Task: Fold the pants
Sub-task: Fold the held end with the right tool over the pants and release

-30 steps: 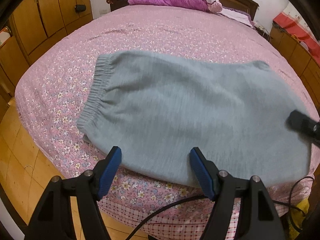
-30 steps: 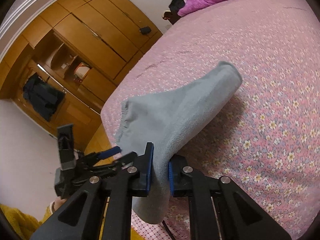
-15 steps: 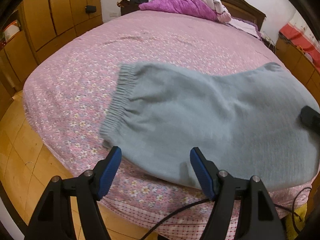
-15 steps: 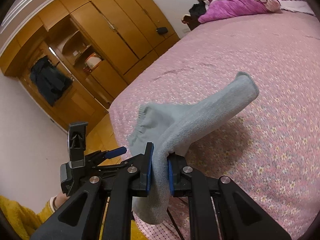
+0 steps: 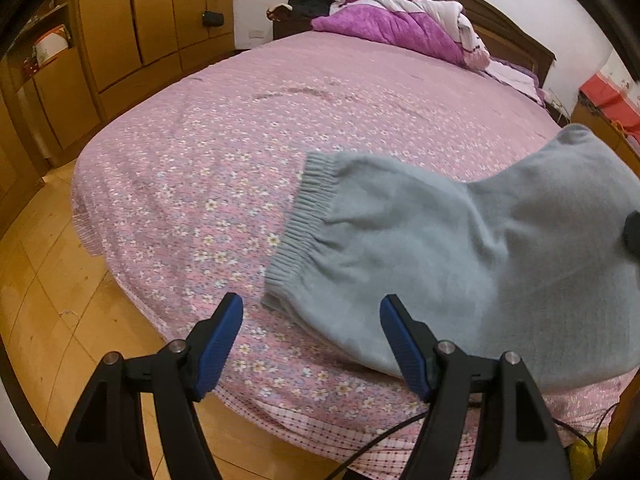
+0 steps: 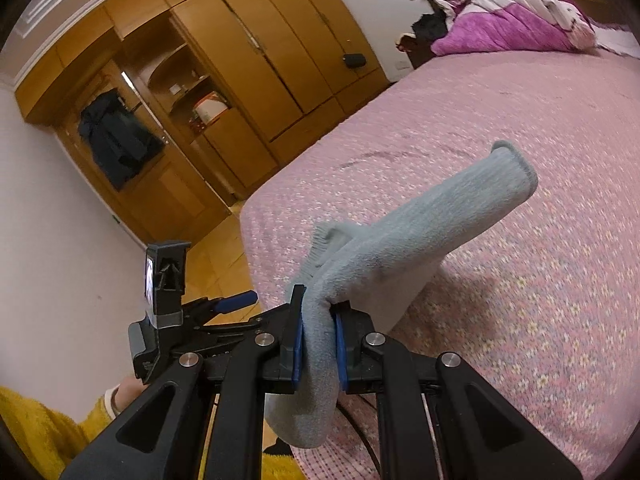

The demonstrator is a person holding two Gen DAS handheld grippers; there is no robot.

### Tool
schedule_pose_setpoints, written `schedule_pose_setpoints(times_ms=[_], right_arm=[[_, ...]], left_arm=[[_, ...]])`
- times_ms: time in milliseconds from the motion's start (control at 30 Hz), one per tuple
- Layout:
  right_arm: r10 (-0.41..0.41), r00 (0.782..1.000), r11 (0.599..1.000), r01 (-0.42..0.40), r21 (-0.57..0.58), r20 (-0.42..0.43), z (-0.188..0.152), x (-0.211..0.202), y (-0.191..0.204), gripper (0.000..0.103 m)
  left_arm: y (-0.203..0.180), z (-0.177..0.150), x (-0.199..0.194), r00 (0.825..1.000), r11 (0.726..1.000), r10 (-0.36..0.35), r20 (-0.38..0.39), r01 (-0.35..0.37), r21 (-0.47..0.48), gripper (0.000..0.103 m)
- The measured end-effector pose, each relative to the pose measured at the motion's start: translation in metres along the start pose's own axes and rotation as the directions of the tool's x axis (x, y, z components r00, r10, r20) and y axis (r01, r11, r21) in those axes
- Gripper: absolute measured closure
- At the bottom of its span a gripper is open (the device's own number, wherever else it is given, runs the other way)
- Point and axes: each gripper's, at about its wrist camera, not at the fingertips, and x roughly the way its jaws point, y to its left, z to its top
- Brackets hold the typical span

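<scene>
The grey pants (image 5: pixel 440 264) lie folded near the front edge of the pink flowered bed (image 5: pixel 280 128), ribbed waistband (image 5: pixel 304 216) to the left. My left gripper (image 5: pixel 312 332) is open and empty, just in front of the pants' lower left corner. My right gripper (image 6: pixel 318 344) is shut on a thick fold of the pants (image 6: pixel 400 240) and holds that side lifted off the bed, the far end drooping down. The right gripper's tip shows in the left wrist view (image 5: pixel 632 228). The left gripper shows in the right wrist view (image 6: pixel 236 304).
Wooden wardrobes (image 5: pixel 152 24) line the left wall. A purple quilt (image 5: pixel 396 32) is heaped at the headboard. Wooden floor (image 5: pixel 52 300) lies beside the bed edge. A black cable (image 5: pixel 384 440) hangs below the left gripper. A red item (image 5: pixel 608 96) sits at right.
The right gripper has carried the pants to the right and lifted them higher. The waistband has slid right across the bed. The left gripper stays open.
</scene>
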Motion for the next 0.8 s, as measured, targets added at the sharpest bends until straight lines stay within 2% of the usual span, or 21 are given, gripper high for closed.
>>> schedule_pose_setpoints(times_ms=[367, 800], right_arm=[[0.045, 0.998, 0.995, -0.049, -0.088, -0.036, 0.025, 0.031, 0.027, 0.097], [0.083, 0.989, 0.992, -0.094, -0.088, -0.120, 0.036, 0.095, 0.028, 0.097]], left_arm=[[0.021, 0.001, 0.005, 1.000, 0.999, 0.018, -0.009, -0.018, -0.045, 0.028], [0.061, 0.003, 0.031, 0.997, 0.990, 0.052, -0.063, -0.060, -0.130, 0.028]])
